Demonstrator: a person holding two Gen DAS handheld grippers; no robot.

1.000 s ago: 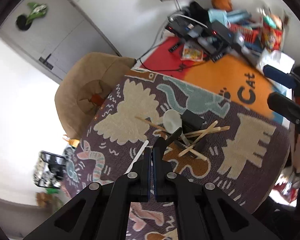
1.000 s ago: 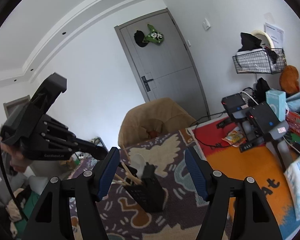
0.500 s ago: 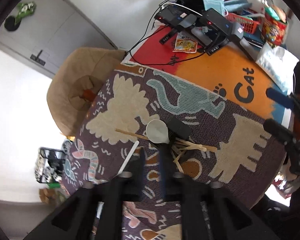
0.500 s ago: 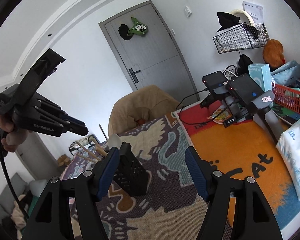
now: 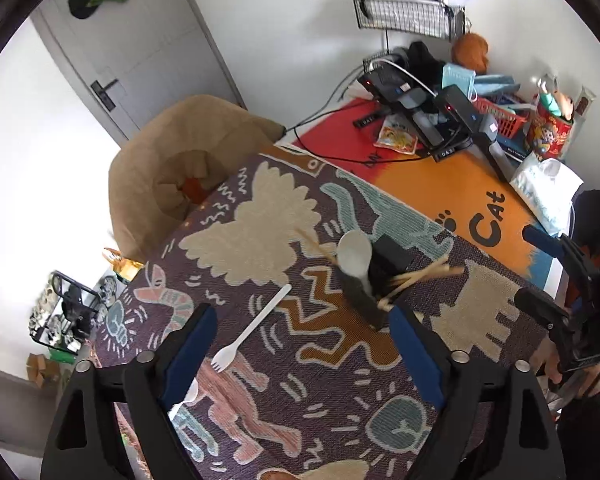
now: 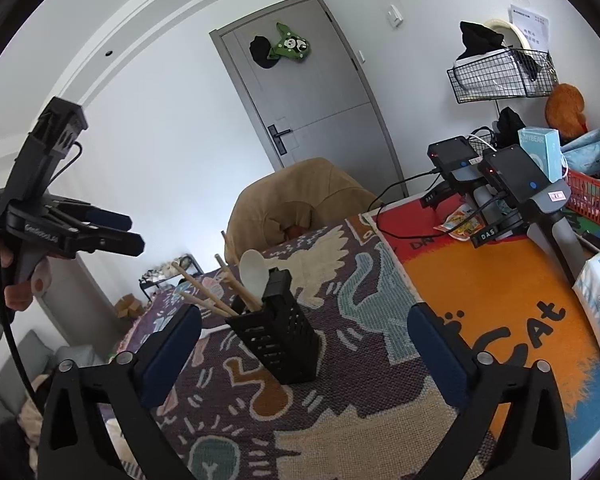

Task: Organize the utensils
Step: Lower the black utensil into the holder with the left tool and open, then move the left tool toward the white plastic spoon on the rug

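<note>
Both the left claw (image 5: 300, 344) and right claw (image 6: 304, 344) are spread, empty, above the black holder (image 6: 276, 336).

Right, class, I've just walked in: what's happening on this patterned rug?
A person is sorting utensils with handheld tongs in each hand. The black holder stands on the rug and already contains wooden chopsticks and a white spoon. A white plastic fork lies loose on the rug. The left tongs are open above it, empty. The right tongs are open and empty too.
</note>
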